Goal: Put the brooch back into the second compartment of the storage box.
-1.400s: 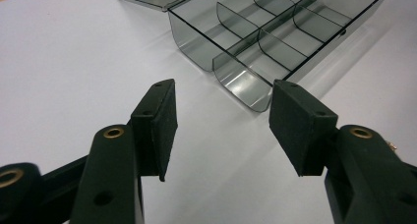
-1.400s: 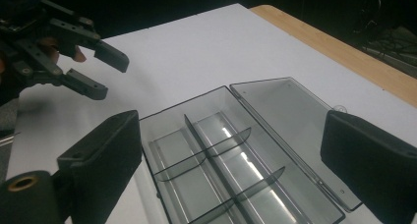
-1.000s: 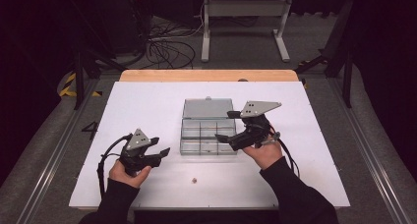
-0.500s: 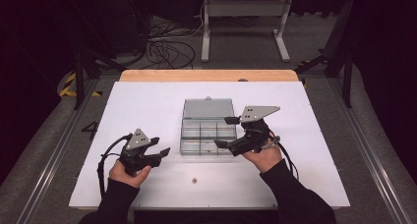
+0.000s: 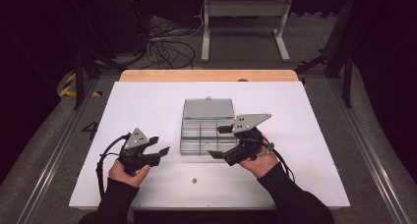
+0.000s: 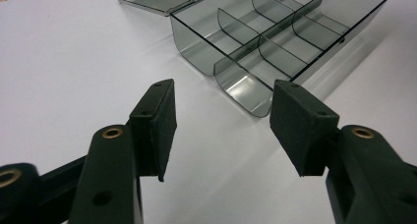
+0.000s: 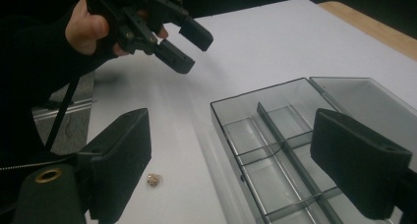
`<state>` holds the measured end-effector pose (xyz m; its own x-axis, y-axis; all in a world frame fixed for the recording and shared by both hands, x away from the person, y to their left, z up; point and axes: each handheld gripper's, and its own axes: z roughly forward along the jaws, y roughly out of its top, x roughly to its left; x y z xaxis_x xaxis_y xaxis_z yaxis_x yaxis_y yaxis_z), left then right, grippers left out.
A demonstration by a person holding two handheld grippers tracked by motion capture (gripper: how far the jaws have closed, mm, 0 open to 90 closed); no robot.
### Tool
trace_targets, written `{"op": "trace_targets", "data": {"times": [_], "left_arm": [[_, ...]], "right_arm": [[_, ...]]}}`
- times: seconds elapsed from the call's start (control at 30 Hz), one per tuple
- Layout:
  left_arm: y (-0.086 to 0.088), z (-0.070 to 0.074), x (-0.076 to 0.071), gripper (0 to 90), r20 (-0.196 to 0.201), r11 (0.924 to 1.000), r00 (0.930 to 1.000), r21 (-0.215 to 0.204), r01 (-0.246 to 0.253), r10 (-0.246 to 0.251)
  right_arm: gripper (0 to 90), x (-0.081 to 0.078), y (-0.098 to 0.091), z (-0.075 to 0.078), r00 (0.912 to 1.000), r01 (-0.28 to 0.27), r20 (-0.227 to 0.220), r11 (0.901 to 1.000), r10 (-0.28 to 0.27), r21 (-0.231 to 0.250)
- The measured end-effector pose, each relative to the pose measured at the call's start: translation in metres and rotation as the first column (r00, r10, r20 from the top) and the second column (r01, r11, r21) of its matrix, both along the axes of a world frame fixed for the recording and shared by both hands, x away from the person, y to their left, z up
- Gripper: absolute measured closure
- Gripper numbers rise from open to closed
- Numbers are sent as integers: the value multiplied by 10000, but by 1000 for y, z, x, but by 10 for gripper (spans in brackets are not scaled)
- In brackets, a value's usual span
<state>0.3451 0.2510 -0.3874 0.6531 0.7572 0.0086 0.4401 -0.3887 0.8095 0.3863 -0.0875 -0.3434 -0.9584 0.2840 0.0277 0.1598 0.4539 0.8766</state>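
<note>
A clear grey compartment box lies open mid-table, its lid flat behind it and its cells bare. My right gripper hovers at the box's front right corner. Its jaws stand wide, have just been closing a little, and have nothing between them. In the right gripper view the box lies ahead of the right gripper. A small pale bead-like piece lies on the table near the front. My left gripper is open and empty left of the box.
The white table top ends in a wooden strip at the back. Beyond it are dark floor, cables and a metal stand. The small piece lies left of the box's front wall.
My right gripper has drifted slightly toward the near edge beside the box. The left hand and the box have stayed put.
</note>
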Motion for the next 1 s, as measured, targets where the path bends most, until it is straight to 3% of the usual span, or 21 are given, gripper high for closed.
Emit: {"op": "trace_targets", "data": {"times": [0.5,1.0], "left_arm": [[6,-1,1,405,34,9992,9997,-324,-246,247],[7,-1,1,406,129,9991,9995,-307,-276,280]], "right_arm": [[212,-13,29,-20,9971,-741,-257,9913,717,-1087],[249,-24,54,-40,9935,-1130,-398,9699,1069,-2157]]}}
